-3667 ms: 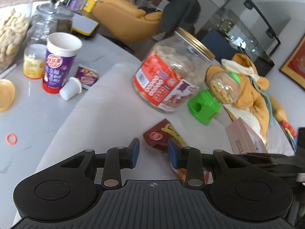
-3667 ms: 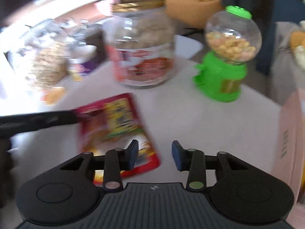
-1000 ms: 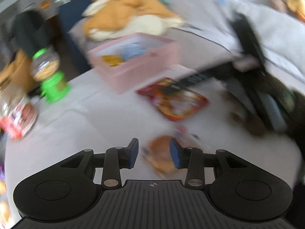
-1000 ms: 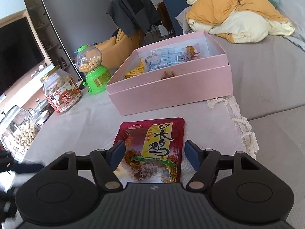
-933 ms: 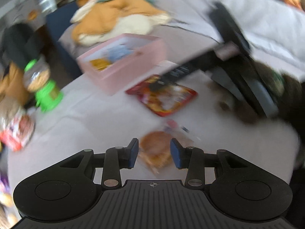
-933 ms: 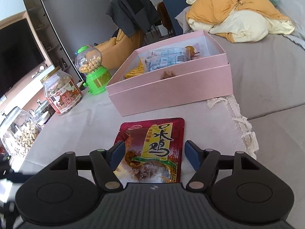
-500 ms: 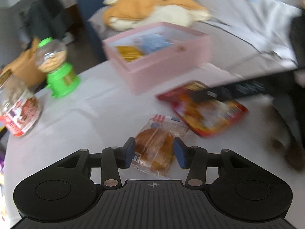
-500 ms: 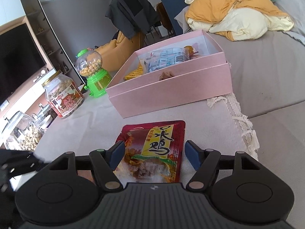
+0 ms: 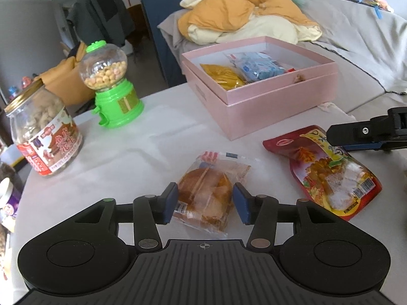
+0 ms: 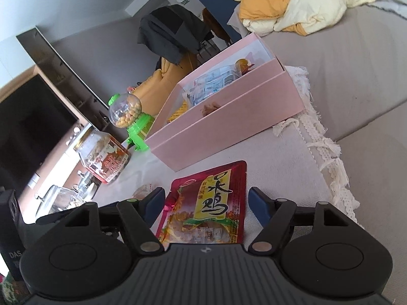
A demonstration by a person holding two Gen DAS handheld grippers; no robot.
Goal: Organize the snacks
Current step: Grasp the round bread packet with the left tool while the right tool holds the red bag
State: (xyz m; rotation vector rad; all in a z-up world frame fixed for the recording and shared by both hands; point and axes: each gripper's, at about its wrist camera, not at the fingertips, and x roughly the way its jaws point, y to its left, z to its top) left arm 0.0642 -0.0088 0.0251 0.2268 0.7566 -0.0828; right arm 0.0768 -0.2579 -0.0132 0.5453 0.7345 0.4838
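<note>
A clear-wrapped round pastry (image 9: 207,193) lies on the white tablecloth between the open fingers of my left gripper (image 9: 204,203), which straddle it without closing. A red snack pouch (image 9: 323,167) lies to its right; it also shows in the right wrist view (image 10: 208,208). My right gripper (image 10: 206,203) is open around that pouch, its finger (image 9: 356,133) reaching in over the pouch's top edge. An open pink box (image 9: 274,101) holding several snack packs stands beyond both; it also shows in the right wrist view (image 10: 229,119).
A green candy dispenser (image 9: 112,86) and a gold-lidded cookie jar (image 9: 43,134) stand at the left. A purple cup (image 9: 9,198) sits at the left edge. A grey sofa with an orange blanket (image 9: 244,12) lies behind the box. The tablecloth's fringed edge (image 10: 328,152) is at the right.
My left gripper has swung from the jar side to the pastry and opened a little wider around it. My right gripper has tilted and stays open over the red pouch.
</note>
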